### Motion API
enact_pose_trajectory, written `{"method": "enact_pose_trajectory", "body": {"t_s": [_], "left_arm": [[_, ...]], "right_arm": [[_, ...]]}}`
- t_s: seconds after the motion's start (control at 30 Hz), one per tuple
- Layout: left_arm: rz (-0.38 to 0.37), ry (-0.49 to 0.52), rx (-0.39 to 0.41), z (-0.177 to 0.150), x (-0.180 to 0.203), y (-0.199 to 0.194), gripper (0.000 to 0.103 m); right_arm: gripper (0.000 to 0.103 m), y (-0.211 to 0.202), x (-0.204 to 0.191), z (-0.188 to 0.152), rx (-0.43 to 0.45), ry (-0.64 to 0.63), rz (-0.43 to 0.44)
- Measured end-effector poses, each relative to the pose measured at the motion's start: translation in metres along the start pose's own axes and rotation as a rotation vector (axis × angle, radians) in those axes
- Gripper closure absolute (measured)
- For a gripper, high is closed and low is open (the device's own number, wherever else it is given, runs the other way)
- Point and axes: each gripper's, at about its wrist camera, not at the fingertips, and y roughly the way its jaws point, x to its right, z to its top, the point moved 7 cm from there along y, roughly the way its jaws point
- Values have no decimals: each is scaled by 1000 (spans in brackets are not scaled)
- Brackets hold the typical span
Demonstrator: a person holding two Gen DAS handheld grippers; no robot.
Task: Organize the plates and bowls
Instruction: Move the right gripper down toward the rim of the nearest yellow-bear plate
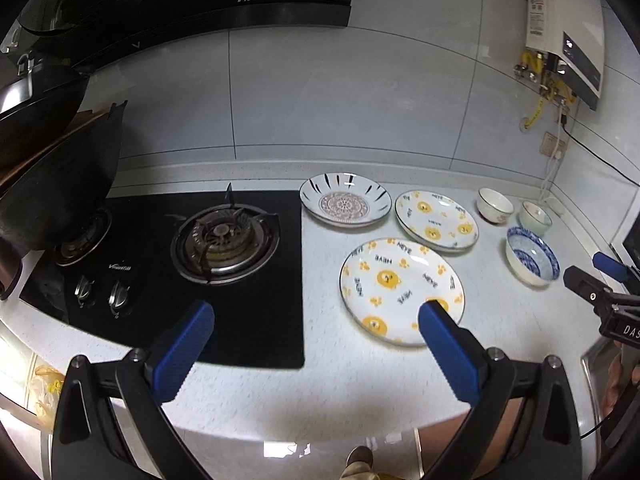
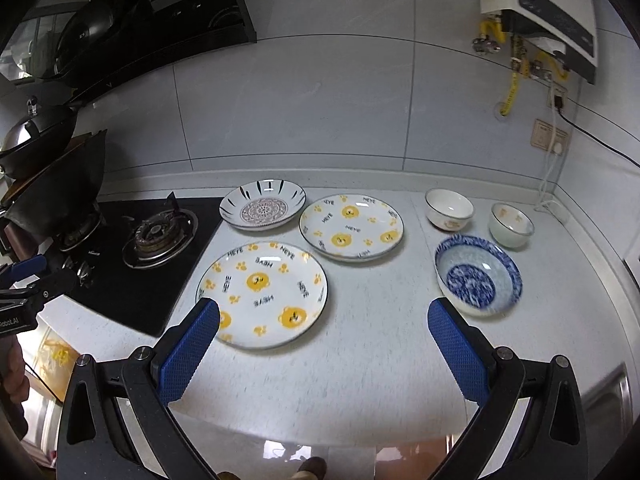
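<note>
Three plates lie on the white counter: a near yellow-patterned plate (image 1: pixel 400 290) (image 2: pixel 262 294), a far yellow-patterned plate (image 1: pixel 436 220) (image 2: pixel 351 226), and a black-striped plate (image 1: pixel 345 205) (image 2: pixel 262 205). To their right stand a blue-patterned bowl (image 1: pixel 531 255) (image 2: pixel 478 274) and two small white bowls (image 1: pixel 494 205) (image 1: pixel 535 218) (image 2: pixel 449 208) (image 2: pixel 511 224). My left gripper (image 1: pixel 316 316) is open above the counter's front, its right finger over the near plate's edge. My right gripper (image 2: pixel 324 314) is open, between the near plate and the blue bowl. Neither holds anything.
A black gas hob (image 1: pixel 200 248) (image 2: pixel 152 248) fills the counter's left, with a dark wok (image 1: pixel 52 184) at its far left. A water heater (image 1: pixel 568 36) (image 2: pixel 540 12) with cables hangs at the right wall. A steel sink rim (image 2: pixel 604 396) lies at the front right.
</note>
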Motion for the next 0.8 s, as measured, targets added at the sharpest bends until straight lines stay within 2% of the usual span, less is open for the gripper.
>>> {"method": "enact_pose_trajectory", "body": {"t_s": [0.13,0.27,0.5,0.8], "left_arm": [[40,-4,17,19,11,24,0],[56,-22,-27,22,17,55,0],[62,-23,-121,13,21,106,0],[4,0,-237,-5,21,175,0]], "right_arm": [[1,28,13,21,8,-15,38],[1,60,26,25,-31,-12,63],[1,111,38,9,-140,8,77],[1,170,32,-19,-282,41,57]]}}
